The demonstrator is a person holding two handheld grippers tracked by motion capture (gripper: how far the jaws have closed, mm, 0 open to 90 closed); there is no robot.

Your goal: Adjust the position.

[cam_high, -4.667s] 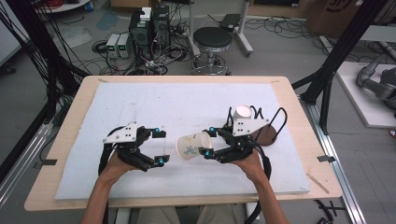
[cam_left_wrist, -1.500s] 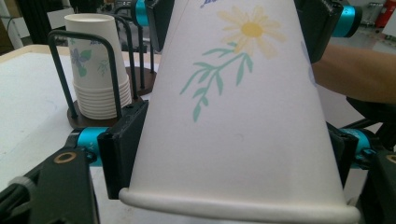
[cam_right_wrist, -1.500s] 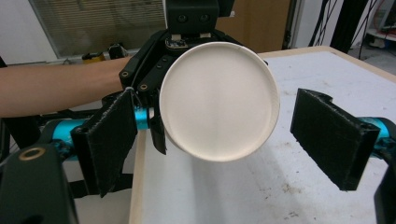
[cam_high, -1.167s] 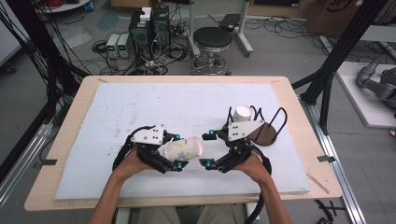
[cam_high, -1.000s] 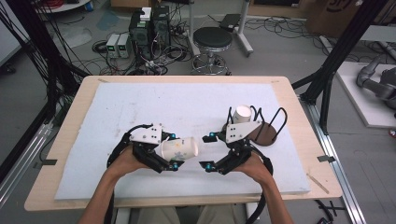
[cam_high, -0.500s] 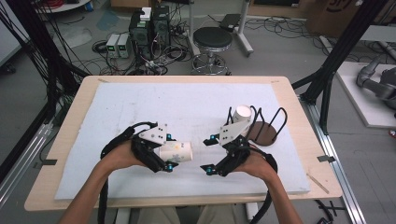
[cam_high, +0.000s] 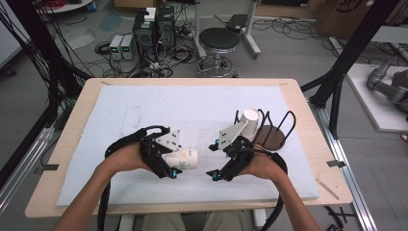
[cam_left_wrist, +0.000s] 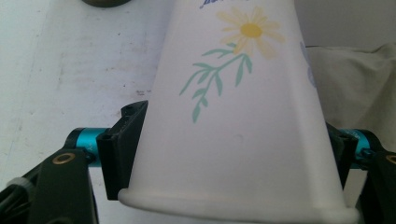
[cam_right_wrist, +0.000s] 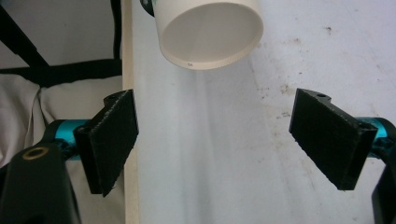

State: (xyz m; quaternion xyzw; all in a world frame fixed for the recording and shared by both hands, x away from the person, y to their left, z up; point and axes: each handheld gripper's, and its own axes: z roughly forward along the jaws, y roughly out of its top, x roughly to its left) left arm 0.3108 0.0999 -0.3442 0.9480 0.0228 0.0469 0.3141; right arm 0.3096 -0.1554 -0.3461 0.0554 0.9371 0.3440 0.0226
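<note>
A white paper cup [cam_high: 182, 160] with a yellow flower print [cam_left_wrist: 243, 93] lies on its side in my left gripper [cam_high: 176, 160], shut on it near the rim. Both black pads [cam_left_wrist: 122, 148] press on the cup's wall. The cup's base [cam_right_wrist: 208, 29] points toward my right gripper [cam_high: 213, 160]. That gripper [cam_right_wrist: 219, 140] stands open just short of the cup, with nothing between its pads [cam_right_wrist: 110, 140]. A second white cup [cam_high: 250, 119] sits upside down on a black wire rack [cam_high: 272, 137].
A white foam sheet [cam_high: 144, 110] covers the wooden table [cam_high: 77, 120]; my hands hover near its front edge. The rack with its brown round base stands at the right, close behind the right hand. Off the table stand a stool [cam_high: 219, 41] and cables.
Since the earliest frame the flowered cup has passed from the right gripper to the left one. Over the last second both hands have hardly shifted, with the right jaws open.
</note>
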